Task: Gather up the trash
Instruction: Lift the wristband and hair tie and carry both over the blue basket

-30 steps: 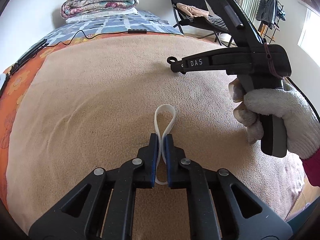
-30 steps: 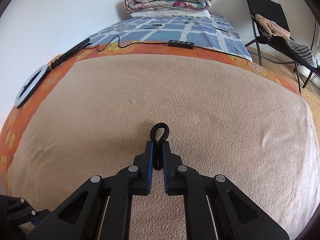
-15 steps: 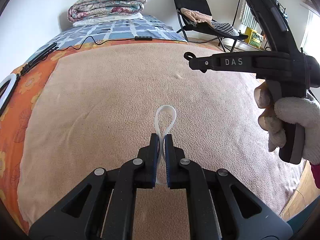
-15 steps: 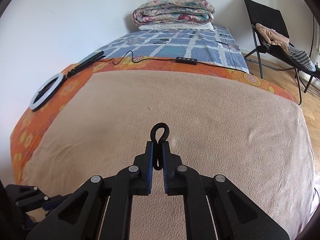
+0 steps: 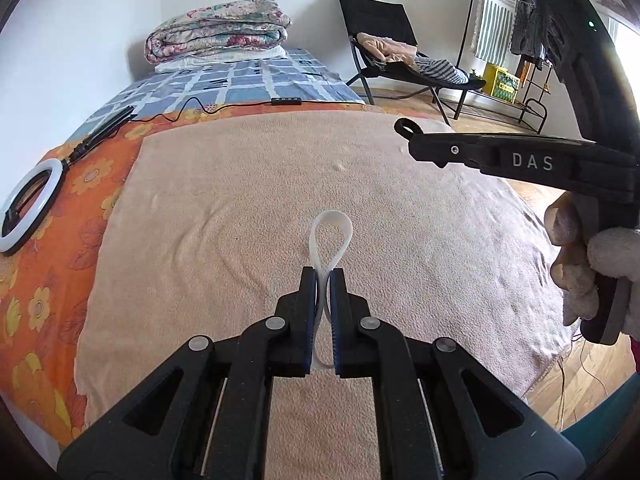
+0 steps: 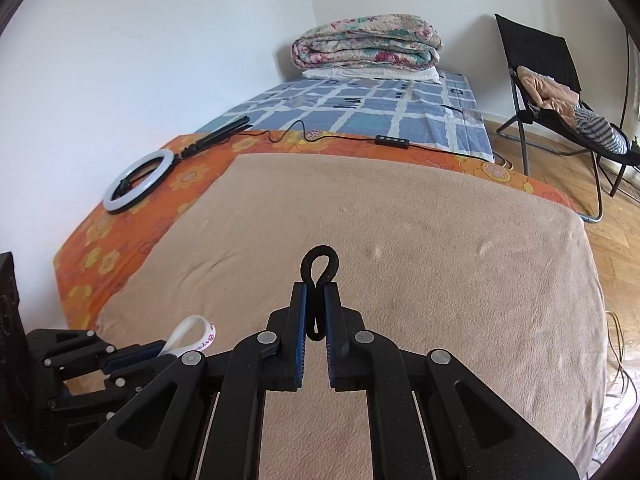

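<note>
My left gripper (image 5: 322, 276) is shut on a white band (image 5: 331, 232), whose loop sticks out past the fingertips above the beige blanket (image 5: 240, 200). My right gripper (image 6: 316, 290) is shut on a black hair tie (image 6: 320, 266), also looped beyond the tips. In the left wrist view the right gripper (image 5: 412, 132) is held by a gloved hand (image 5: 592, 264) at the right, with the black hair tie (image 5: 406, 126) at its tip. In the right wrist view the left gripper (image 6: 158, 354) shows at lower left with the white band (image 6: 196, 336).
The bed carries an orange flowered sheet (image 6: 132, 216), a ring light (image 6: 138, 184) with its cable and remote (image 6: 392, 142), and folded quilts (image 6: 366, 46) at the far end. A black folding chair (image 6: 552, 92) with clothes stands on the wooden floor at the right.
Both grippers have pulled back and up from the blanket, each still holding its band. The ring light and the bed's near edge have come into view.
</note>
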Motion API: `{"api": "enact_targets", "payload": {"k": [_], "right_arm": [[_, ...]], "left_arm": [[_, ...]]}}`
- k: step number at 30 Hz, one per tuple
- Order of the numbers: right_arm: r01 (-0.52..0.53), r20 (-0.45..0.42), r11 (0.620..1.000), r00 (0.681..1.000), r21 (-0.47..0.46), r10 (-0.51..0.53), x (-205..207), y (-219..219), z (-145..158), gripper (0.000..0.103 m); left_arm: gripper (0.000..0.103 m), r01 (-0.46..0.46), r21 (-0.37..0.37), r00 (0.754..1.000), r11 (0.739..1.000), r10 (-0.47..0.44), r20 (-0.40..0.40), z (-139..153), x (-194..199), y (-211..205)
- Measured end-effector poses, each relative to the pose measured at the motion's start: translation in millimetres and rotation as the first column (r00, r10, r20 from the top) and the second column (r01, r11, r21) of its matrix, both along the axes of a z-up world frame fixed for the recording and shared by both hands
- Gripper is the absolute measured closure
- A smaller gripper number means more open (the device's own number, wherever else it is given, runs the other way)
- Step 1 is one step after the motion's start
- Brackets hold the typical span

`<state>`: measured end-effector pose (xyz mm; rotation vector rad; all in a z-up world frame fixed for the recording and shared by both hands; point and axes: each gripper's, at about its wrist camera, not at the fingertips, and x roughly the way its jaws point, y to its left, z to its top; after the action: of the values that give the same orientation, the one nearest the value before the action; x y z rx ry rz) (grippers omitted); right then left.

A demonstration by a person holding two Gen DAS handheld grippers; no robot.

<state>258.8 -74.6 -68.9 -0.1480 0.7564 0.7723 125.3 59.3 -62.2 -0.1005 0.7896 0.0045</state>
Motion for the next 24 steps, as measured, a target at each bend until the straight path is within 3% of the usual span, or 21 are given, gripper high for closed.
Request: {"api": "enact_targets", "payload": {"k": [14,24], "right_arm": [[-0.023,0.009,1.000,1.000,0.017,0.023,-84.0,-44.0,21.9,0.096],[-0.040,-0.011,0.999,0.999,0.012,0.040,-141.4,-73.1,10.7,0.096]], "left_arm": [[0.098,0.024,0.005,1.000,1.000,-0.024,0.009,25.3,-72.9,-33.0],[0.098,0.049,-0.008,0.999,0.999,-0.049,-0.020,17.6,-116.5,-54.9]]}}
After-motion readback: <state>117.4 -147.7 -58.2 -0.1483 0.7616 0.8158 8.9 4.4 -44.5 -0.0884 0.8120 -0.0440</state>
